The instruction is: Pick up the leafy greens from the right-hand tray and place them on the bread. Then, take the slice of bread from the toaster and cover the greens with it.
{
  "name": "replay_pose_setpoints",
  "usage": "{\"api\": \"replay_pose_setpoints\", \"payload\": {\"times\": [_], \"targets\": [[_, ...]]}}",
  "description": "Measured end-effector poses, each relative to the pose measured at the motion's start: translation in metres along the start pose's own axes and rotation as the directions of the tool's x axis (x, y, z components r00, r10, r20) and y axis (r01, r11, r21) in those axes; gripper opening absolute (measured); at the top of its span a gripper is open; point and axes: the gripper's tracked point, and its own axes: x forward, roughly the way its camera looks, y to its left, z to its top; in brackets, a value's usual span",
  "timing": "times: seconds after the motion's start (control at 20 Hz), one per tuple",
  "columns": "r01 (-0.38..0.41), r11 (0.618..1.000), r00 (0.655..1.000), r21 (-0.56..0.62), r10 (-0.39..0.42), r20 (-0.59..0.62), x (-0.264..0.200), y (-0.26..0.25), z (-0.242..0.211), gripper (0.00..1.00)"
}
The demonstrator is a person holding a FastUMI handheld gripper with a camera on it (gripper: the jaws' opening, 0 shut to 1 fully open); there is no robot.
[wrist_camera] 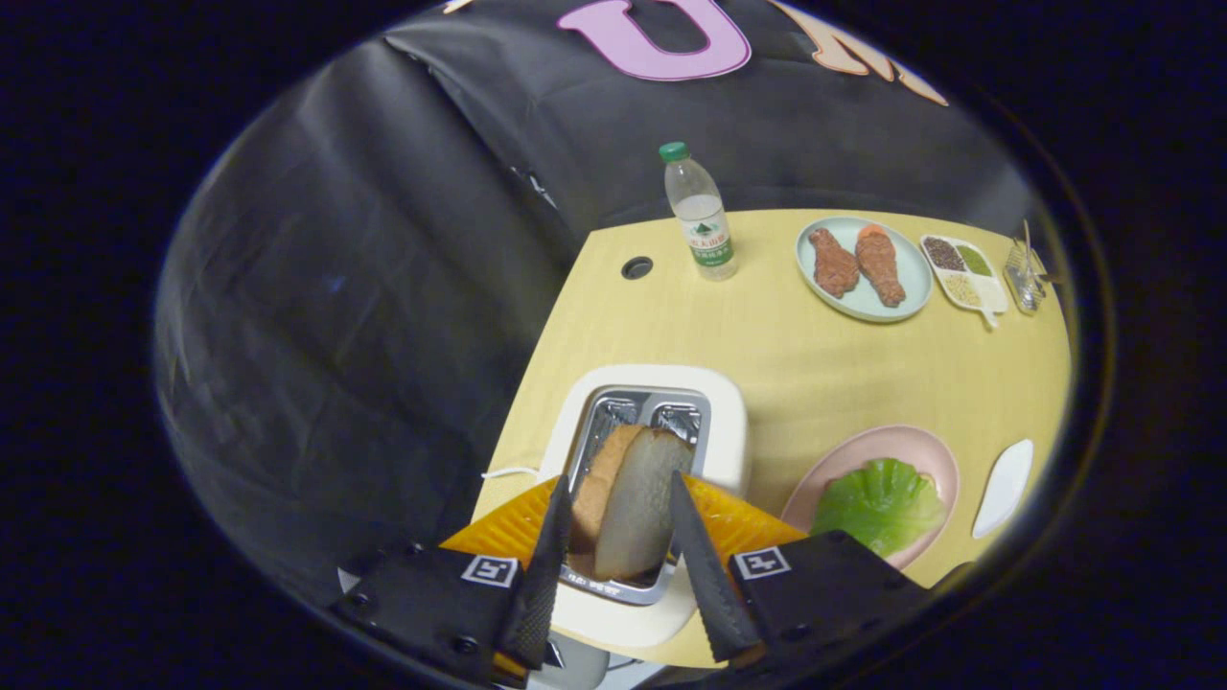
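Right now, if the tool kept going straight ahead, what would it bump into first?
Probably the bread standing in the toaster. The tool is open, with a finger on each side of the slice, so going on would likely meet the slice or the toaster slot below it.

Yellow wood table [815, 374] w/ a round cable hole [636, 267] near its far corner. Water bottle [700, 216], green cap, stands upright just beside the hole. Next along the back: pale blue plate [915, 287] w/ 2 brown meat pieces [856, 264] side by side, then a divided dish [966, 272] of grains & seeds, then a small clear glass holder [1024, 278]. Small white dish [1004, 487] sits nearer, apart from those.
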Motion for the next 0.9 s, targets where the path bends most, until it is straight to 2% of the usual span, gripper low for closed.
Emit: {"api": "replay_pose_setpoints", "payload": {"times": [0.2,0.3,0.55,0.9], "targets": [[0.013,1.0,1.0,-0.02,-0.013,-0.028,-0.002,-0.007,-0.005,0.4],[0.031,0.999,0.998,-0.023,-0.032,-0.048,-0.003,-0.014,-0.008,0.33],[0.006,0.999,0.998,-0.044,-0.009,-0.055,-0.009,-0.016,-0.007,0.17],[-0.097,0.995,0.995,0.001,0.097,0.001,-0.052,-0.008,0.019,0.17]]}}
